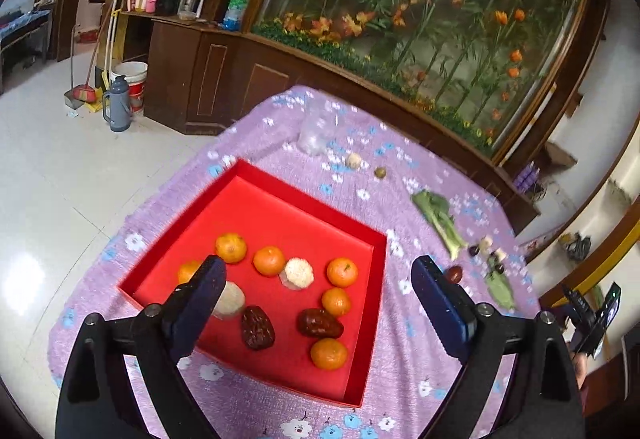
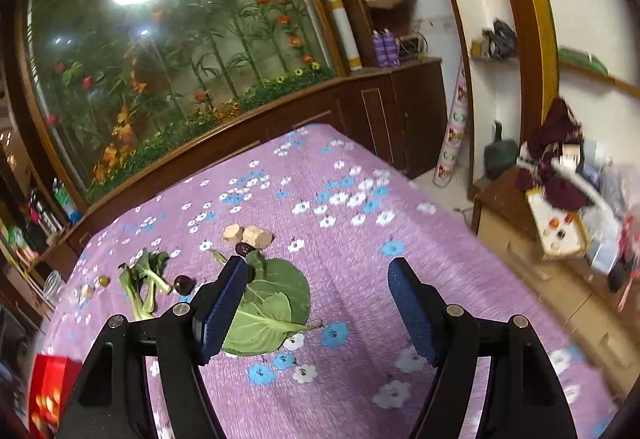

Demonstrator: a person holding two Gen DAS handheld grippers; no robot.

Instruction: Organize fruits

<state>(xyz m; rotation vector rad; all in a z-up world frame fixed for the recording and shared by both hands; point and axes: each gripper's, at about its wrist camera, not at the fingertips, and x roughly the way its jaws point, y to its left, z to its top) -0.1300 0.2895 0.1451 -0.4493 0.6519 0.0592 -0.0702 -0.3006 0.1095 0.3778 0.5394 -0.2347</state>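
the left claw (image 1: 318,279) hung above the red tray (image 1: 256,195) with its jaws spread wide and nothing between them. the tray sat on the counter (image 1: 256,411), which was covered by a purple flowered cloth. inside the tray lay six small oranges, among them one (image 1: 231,247) toward the back left and one (image 1: 329,353) nearest the front wall, along with two dark red dates (image 1: 257,327) (image 1: 319,323) and two pale round pieces (image 1: 297,273), one of them partly hidden behind the left finger.

the right claw (image 2: 316,307) was likewise released and held nothing, hovering over the cloth to the right of the tray. below its left finger lay a broad green leaf (image 2: 272,303) flat on the cloth. just beyond the leaf sat a dark cherry (image 2: 242,248), touching or nearly touching two tan chunks (image 2: 248,235) lying side by side. farther left were a bunch of leafy greens (image 2: 144,283) and another dark cherry (image 2: 184,283) just beside their stems. a corner of the red tray (image 2: 50,371) showed at the lower left edge of the right wrist view, blurred.
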